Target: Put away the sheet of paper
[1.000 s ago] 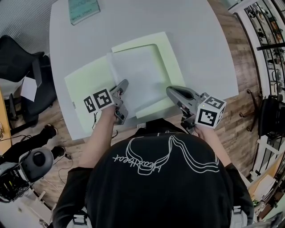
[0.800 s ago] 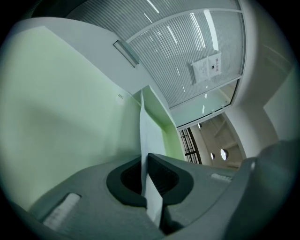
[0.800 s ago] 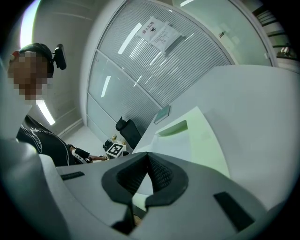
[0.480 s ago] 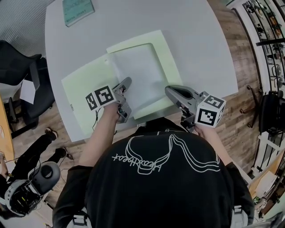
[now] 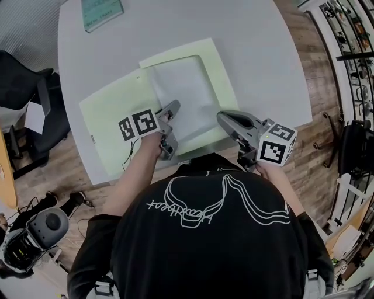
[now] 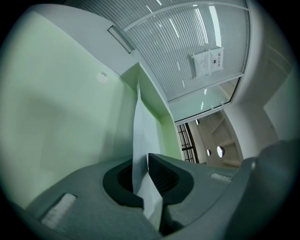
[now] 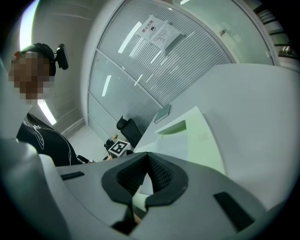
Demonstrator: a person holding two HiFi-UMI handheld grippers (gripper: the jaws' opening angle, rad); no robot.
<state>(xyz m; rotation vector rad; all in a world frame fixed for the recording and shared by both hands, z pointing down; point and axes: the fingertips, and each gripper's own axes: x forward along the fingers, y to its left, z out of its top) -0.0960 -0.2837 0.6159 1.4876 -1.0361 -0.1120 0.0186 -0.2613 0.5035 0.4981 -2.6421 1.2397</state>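
On the white table [image 5: 263, 52], the left gripper [image 5: 174, 108] is clamped on the near left edge of the white sheet of paper [image 5: 187, 87]. The sheet lies over the right half of the open pale green card folder [image 5: 111, 120]. It is likely light, floppy and easily creased, so an edge grip suits it. The right gripper [image 5: 222, 119] looks pinched on the folder's near right edge.

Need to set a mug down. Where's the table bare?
Bare: the table beyond the green folder, right of the teal book, and right of the folder. Crowded: the near edge, with left gripper, right gripper and sheet.
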